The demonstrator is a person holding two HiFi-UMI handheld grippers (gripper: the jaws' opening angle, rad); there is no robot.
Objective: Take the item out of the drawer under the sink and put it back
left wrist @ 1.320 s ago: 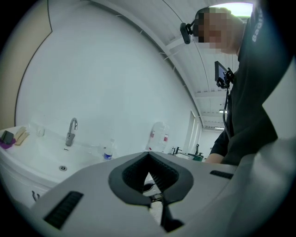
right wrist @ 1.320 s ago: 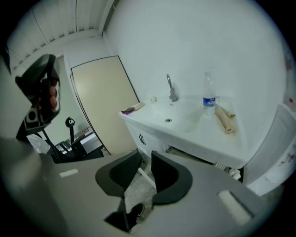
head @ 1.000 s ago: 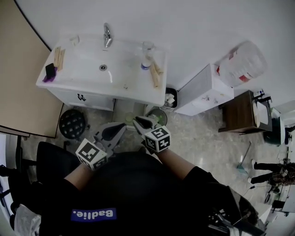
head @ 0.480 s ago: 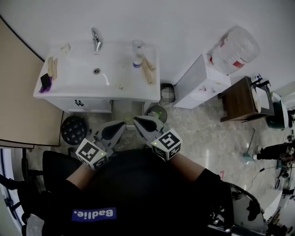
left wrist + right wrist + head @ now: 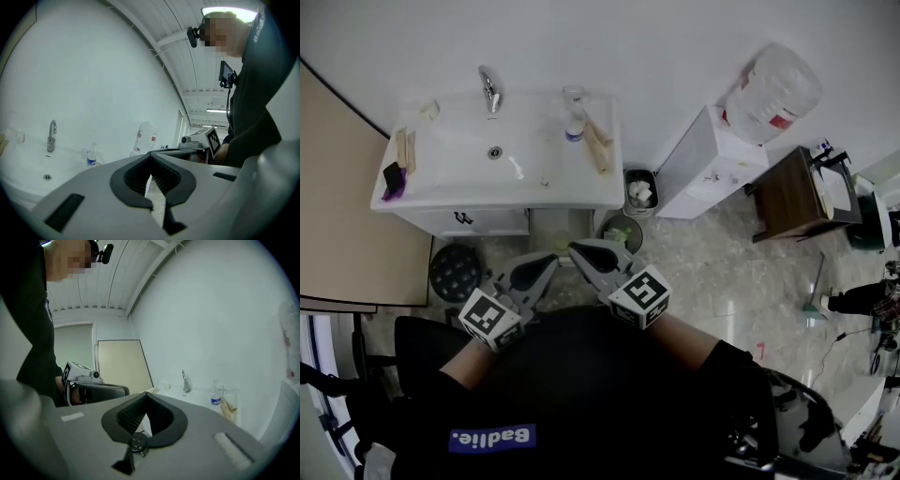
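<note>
jaws pinched together on nothing, we hold our left hand-held gripper [image 5: 549, 262] and right hand-held gripper [image 5: 577, 248] before the sink [image 5: 534, 141]; the drawer [image 5: 464, 221] under it is closed, its item out of sight.

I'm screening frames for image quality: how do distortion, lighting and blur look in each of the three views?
Head view: strong fisheye, the sink edges bow, light even, no motion blur. Left gripper view: dark round vignette, a ceiling light blown out at top, left claw filling the lower half, sharp. Right gripper view: same vignette, evenly lit wall, the bottle small but crisp.
</note>
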